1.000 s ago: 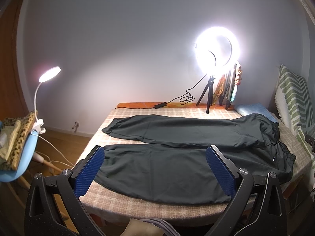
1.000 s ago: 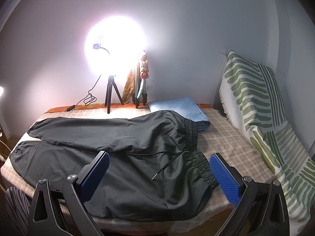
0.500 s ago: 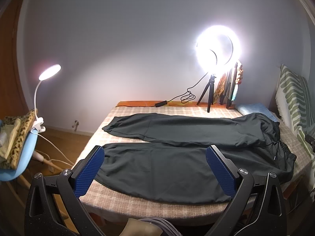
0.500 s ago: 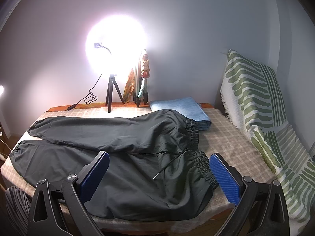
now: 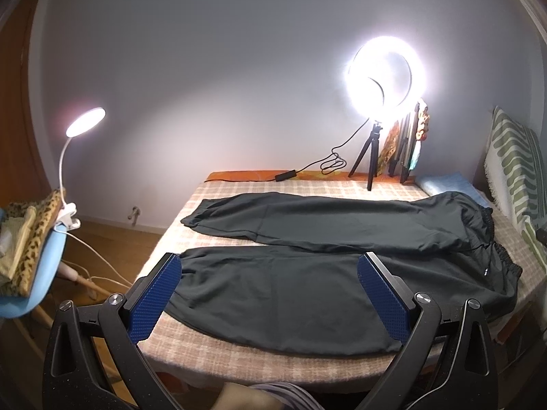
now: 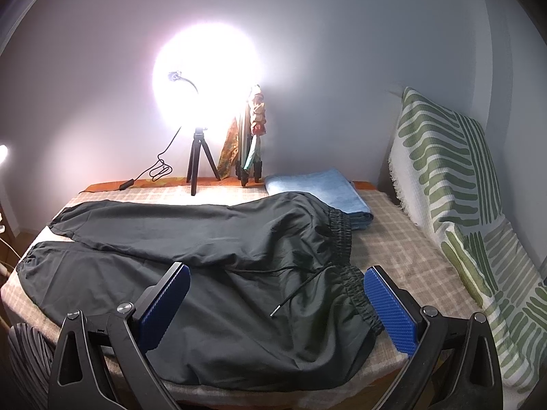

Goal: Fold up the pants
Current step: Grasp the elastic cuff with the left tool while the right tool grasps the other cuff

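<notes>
Two open claws above unfolded pants

Two legs of the dark grey, thin-fabric pants (image 5: 307, 266) lie spread flat and side by side across the bed with the beige checked cover (image 5: 218, 352), cuffs to the left, gathered elastic waistband (image 6: 345, 239) to the right. A black drawstring (image 6: 294, 290) trails over the near leg.

Over the near edge, the left gripper (image 5: 270, 297) stands with its blue-padded fingers wide apart and nothing between them, framing the near leg. Above the waist end, the right gripper (image 6: 277, 307) is equally wide open and empty.

At the far right, a folded light blue towel (image 6: 318, 188) lies touching the waistband. Beside the far wall stands a lit ring light on a black tripod (image 5: 379, 78). A green-striped white throw (image 6: 454, 177) drapes the right side. Left of the bed, a white clip lamp (image 5: 85, 123) is clamped to a pale blue chair (image 5: 44, 263).
</notes>
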Action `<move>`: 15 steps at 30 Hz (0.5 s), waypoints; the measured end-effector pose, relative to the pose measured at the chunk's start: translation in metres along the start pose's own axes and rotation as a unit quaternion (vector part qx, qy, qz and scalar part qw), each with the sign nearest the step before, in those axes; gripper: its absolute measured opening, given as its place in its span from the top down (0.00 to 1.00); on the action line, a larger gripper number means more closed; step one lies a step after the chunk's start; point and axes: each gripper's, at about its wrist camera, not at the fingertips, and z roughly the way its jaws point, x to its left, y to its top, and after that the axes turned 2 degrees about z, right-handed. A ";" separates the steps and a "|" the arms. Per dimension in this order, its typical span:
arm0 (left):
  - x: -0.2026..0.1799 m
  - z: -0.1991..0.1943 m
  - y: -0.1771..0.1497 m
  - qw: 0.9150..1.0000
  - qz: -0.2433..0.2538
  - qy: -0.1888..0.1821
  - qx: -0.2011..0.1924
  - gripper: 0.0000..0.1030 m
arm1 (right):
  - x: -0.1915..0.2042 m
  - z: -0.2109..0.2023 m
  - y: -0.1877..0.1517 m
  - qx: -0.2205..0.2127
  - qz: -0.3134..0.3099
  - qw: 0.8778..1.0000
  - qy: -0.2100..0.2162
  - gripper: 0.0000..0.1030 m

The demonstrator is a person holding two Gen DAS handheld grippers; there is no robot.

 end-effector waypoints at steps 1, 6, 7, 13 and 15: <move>0.002 0.003 0.001 1.000 0.002 -0.001 0.002 0.01 | 0.000 0.003 0.001 0.000 -0.001 1.000 0.002 0.00; 0.017 0.010 0.000 0.999 -0.003 -0.033 -0.004 0.01 | -0.003 0.016 0.009 -0.006 -0.003 1.000 0.014 0.00; 0.021 0.012 0.000 0.999 -0.007 -0.040 -0.009 0.01 | -0.004 0.018 0.011 -0.008 -0.004 1.000 0.016 0.00; 0.048 0.038 0.006 0.998 -0.025 -0.053 0.002 0.01 | 0.002 0.040 0.027 -0.021 -0.029 0.998 0.060 0.00; 0.054 0.049 0.009 0.999 -0.019 -0.045 0.012 0.01 | 0.006 0.052 0.035 -0.018 -0.036 0.996 0.077 0.00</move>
